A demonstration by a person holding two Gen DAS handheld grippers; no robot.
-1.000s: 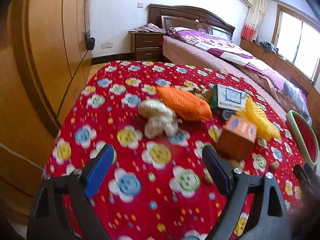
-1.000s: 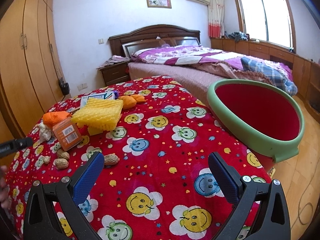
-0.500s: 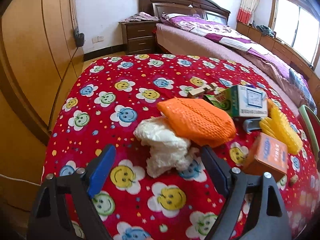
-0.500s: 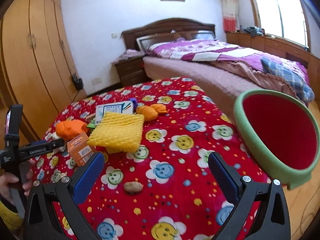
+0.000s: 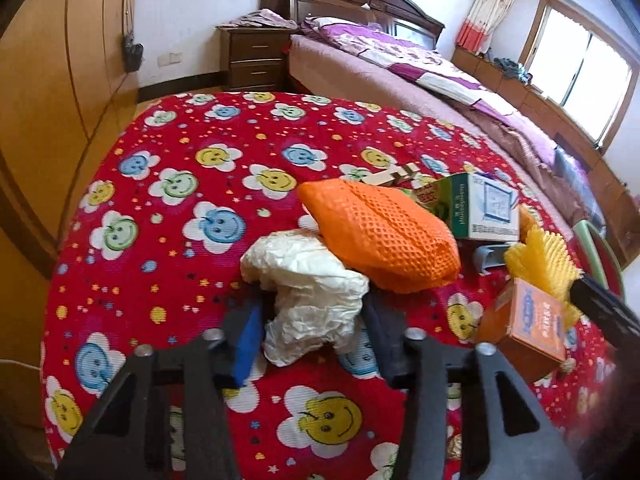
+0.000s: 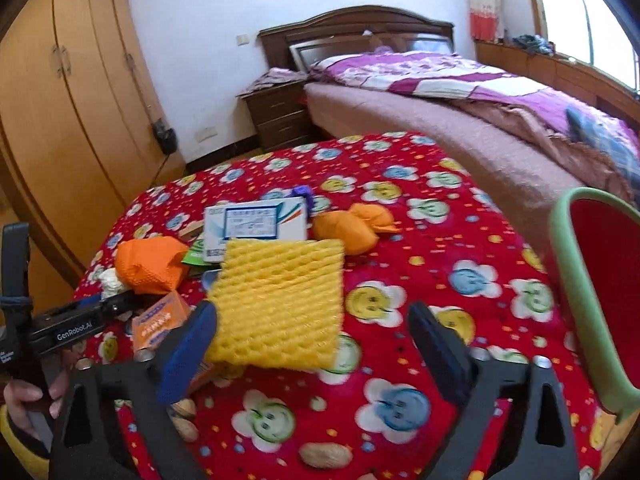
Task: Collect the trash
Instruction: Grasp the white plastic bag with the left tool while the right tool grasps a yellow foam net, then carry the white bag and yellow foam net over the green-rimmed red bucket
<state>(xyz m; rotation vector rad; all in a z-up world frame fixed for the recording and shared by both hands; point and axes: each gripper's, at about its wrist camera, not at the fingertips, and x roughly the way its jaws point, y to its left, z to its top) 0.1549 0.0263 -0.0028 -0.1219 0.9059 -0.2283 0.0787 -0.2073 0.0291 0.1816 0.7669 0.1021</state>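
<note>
In the left wrist view, crumpled white paper lies on the red flower-print tablecloth. My left gripper straddles it with its jaws closing, and both pads touch the paper's sides. An orange foam net leans on the paper's far side. In the right wrist view, a yellow foam net lies between the closing jaws of my right gripper. The blue left pad is at the net's edge and the right pad is clear of it. A green-rimmed red bin stands at the table's right edge.
A white and green carton, a small orange box, orange peel and peanuts lie on the cloth. A hand holds the left gripper's handle at the left. A wardrobe, nightstand and bed stand beyond the table.
My left gripper moved forward over the white paper and its jaws narrowed onto it. My right gripper swung left from the bin to the yellow net, its jaws narrowing.
</note>
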